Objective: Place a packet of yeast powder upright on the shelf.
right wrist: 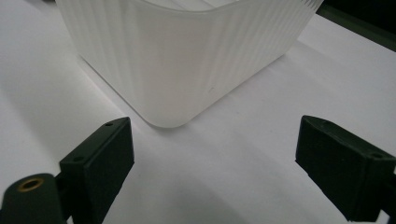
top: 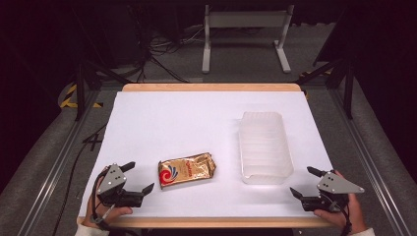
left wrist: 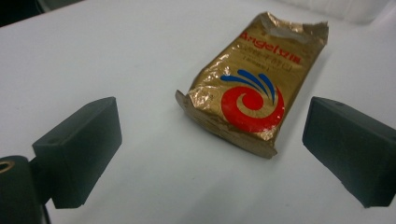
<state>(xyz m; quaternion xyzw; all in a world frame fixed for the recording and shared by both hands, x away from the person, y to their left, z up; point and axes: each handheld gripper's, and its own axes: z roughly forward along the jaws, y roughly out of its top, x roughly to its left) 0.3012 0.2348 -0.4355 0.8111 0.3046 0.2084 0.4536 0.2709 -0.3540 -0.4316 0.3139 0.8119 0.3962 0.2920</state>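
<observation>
White table (top: 162,118), dark room beyond. Gold packet (top: 186,169) lies flat, near-left of centre; clear tub (top: 264,146) stands well apart to its right. Left gripper (top: 138,177) — jaws spread, empty — sits just left of the packet, aimed at it. Right gripper (top: 305,181), also released, waits near the tub's near end. Step judged: approach before pickup — next, advance to straddle the packet, then clench.

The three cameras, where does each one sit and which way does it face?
High view: above the table's near edge, looking forward and down; both hands, left gripper and right gripper show.
Left gripper view: rides the left gripper, facing the gold snack packet; open black fingers.
Right gripper view: rides the right gripper, facing the translucent plastic container; open fingers.
Shared: white table cover.
</observation>
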